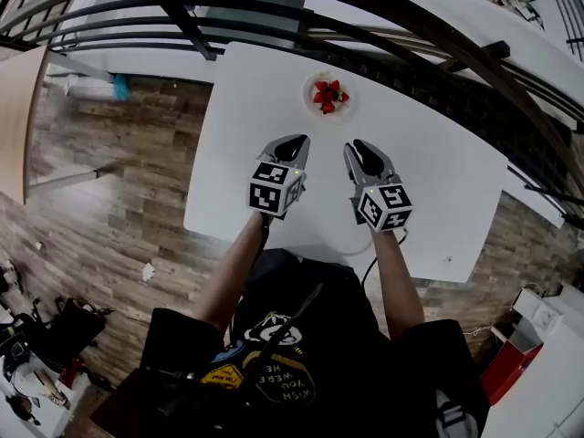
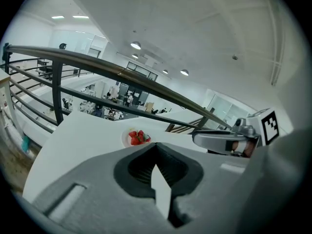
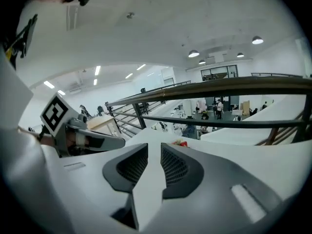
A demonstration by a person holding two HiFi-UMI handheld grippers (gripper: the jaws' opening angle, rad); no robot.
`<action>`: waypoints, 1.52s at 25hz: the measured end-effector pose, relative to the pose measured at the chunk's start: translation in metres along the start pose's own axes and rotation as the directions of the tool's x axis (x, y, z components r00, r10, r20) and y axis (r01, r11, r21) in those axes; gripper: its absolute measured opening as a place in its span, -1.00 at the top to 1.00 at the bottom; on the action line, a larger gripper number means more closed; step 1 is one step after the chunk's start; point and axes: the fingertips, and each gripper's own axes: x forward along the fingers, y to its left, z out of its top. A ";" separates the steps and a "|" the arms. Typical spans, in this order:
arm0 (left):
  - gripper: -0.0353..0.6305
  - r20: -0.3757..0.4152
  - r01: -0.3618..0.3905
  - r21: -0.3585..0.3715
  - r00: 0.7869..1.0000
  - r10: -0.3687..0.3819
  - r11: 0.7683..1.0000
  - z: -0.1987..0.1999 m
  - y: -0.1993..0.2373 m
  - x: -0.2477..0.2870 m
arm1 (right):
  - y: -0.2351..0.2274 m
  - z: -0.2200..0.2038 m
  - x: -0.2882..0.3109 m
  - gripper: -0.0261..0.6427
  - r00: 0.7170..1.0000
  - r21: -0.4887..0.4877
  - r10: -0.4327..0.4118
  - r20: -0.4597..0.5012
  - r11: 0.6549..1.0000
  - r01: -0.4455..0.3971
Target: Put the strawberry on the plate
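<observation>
Several red strawberries lie on a small white plate at the far middle of the white table. The left gripper view shows the strawberries just beyond the jaws, and they peek over the jaws in the right gripper view. Both grippers hover side by side above the table, nearer to me than the plate and apart from it. My left gripper has its tips together and holds nothing. My right gripper stands open by a narrow gap, with nothing between its fingers.
A dark metal railing curves behind the table's far edge. Wooden floor lies to the left of the table. Another white surface runs beyond the railing at the right.
</observation>
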 end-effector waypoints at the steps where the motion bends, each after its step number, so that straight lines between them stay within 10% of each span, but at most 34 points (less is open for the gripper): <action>1: 0.88 0.005 -0.004 0.002 1.000 0.004 1.000 -0.001 -0.008 -0.007 | 0.005 0.001 -0.014 0.67 1.000 0.022 0.022 0.016 1.000 -0.022; 13: 0.88 0.163 -0.064 0.120 0.986 0.044 0.991 0.008 -0.166 -0.073 | 0.012 0.034 -0.184 0.78 0.962 0.014 0.131 0.240 0.990 -0.138; 26: 0.88 0.300 0.109 0.214 0.939 -0.171 0.971 -0.014 -0.330 -0.138 | 0.062 0.016 -0.316 0.89 0.900 -0.018 0.282 0.332 0.956 -0.293; 38: 0.88 0.350 0.114 0.302 0.910 -0.221 0.947 -0.019 -0.372 -0.217 | 0.114 0.019 -0.377 0.91 0.855 0.010 0.292 0.428 0.945 -0.328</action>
